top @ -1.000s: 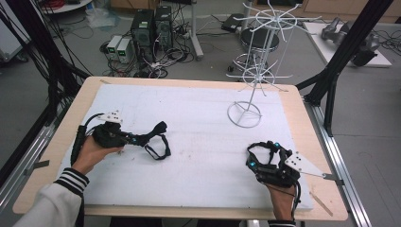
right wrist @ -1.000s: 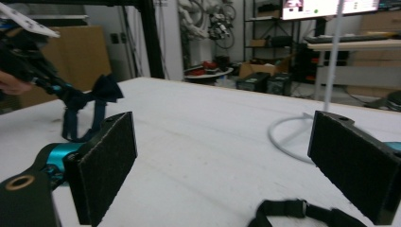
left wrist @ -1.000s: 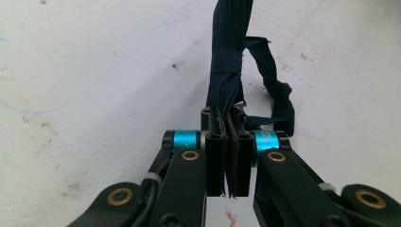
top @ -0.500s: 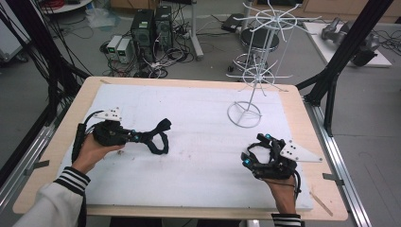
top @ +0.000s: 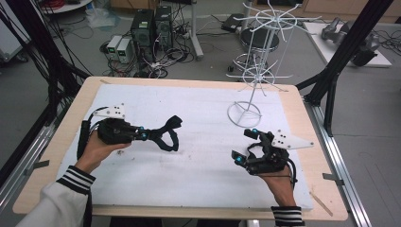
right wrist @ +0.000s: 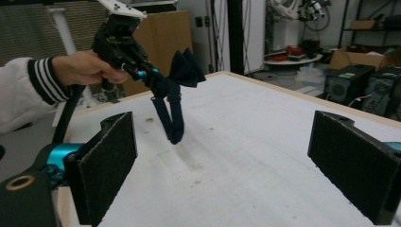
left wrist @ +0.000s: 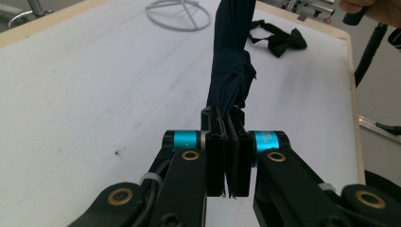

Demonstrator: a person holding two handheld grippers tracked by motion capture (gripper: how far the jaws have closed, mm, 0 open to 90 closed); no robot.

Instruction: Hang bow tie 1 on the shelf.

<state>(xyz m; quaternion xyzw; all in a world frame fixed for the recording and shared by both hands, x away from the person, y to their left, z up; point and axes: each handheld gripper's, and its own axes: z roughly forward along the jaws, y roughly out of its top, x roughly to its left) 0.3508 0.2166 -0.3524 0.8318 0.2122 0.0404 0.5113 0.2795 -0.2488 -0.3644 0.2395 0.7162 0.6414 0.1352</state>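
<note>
A wire rack stands at the table's far right.

I have a dark navy bow tie pinched by its folded band, lifted off the white cloth so that the knotted bow sticks out past my left gripper and the strap loop hangs down, its lowest end at or just above the cloth. Seen along my own left jaws, the folded fabric rises straight out from between the pads as a narrow, creased bundle. A second bow tie, black, lies flat on the cloth farther off, bow spread and its thin strap curled beside it.
</note>
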